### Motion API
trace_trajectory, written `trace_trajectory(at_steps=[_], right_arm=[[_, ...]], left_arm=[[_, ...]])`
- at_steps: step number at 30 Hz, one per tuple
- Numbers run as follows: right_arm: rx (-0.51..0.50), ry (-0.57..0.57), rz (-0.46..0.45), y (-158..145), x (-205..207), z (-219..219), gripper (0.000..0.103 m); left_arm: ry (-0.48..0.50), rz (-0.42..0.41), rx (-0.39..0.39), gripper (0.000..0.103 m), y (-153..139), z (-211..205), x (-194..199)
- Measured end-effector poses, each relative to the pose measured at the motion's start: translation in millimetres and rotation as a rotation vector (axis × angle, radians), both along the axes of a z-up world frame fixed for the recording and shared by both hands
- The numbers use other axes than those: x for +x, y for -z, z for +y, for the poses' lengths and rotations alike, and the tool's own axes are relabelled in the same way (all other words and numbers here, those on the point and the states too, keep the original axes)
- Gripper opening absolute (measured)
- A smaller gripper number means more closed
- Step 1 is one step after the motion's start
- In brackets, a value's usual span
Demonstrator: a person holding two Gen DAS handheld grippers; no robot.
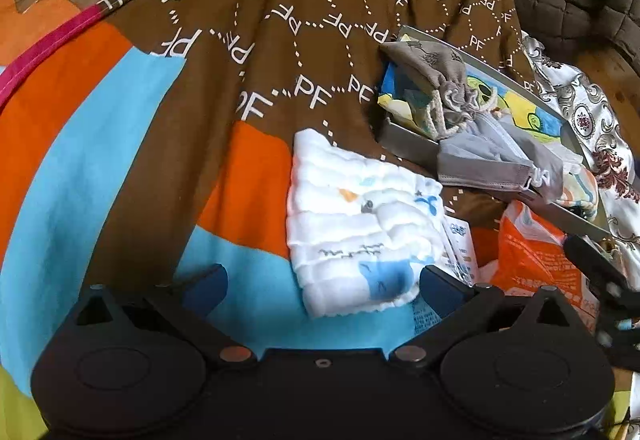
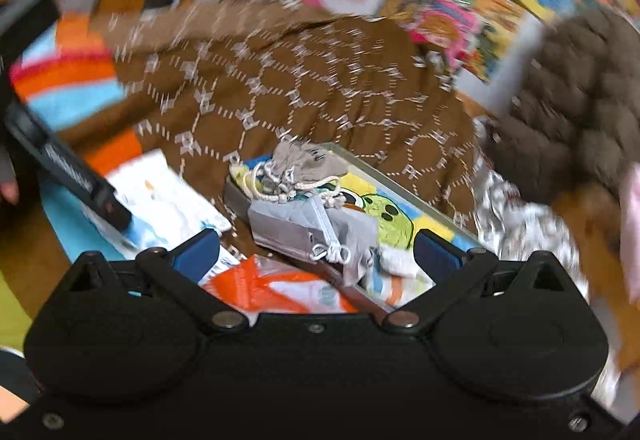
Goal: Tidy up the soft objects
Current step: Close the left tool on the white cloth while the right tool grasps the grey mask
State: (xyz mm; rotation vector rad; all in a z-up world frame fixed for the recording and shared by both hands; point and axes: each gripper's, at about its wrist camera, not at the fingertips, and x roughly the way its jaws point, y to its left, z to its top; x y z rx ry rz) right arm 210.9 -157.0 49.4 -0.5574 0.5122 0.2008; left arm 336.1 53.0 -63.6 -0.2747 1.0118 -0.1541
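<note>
Brown bedspread (image 1: 304, 40) printed "PF"

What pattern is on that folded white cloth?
Small blue, orange and grey prints on the white cloth; clearest in the left wrist view.

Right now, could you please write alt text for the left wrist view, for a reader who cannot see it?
The open left gripper hovers over a folded white cloth lying on a brown, orange and blue bedspread. Beyond the cloth, a shallow tray holds grey drawstring pouches.
</note>
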Motion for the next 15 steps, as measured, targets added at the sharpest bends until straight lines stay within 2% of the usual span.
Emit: trace_trajectory(at_steps=[3, 7, 10, 12, 15], right_arm=[[-0.121, -0.048, 0.038, 10.0, 28.3, 13.8, 0.102], [-0.224, -0.088, 0.081, 28.6, 51.9, 34.1, 0.1], [-0.29, -0.113, 0.123, 46.8, 64.8, 48.5, 0.083], [-0.321, -0.113, 0.141, 57.1, 72.3, 53.8, 0.075], [-0.34, -0.105, 0.153, 71.1, 74.9, 59.9, 0.061]], left_arm=[[-0.019, 0.013, -0.028, 0.101, 1.8, 3.7, 4.1], [-0.019, 0.016, -0.06, 0.096, 3.5, 5.5, 8.6], [-0.015, 0.019, -0.063, 0.092, 6.6, 4.1, 11.4], [-0.011, 0.019, -0.053, 0.083, 7.1, 2.0, 11.6], [0.0, 0.01, -0.045, 0.077, 4.2, -1.7, 10.3]])
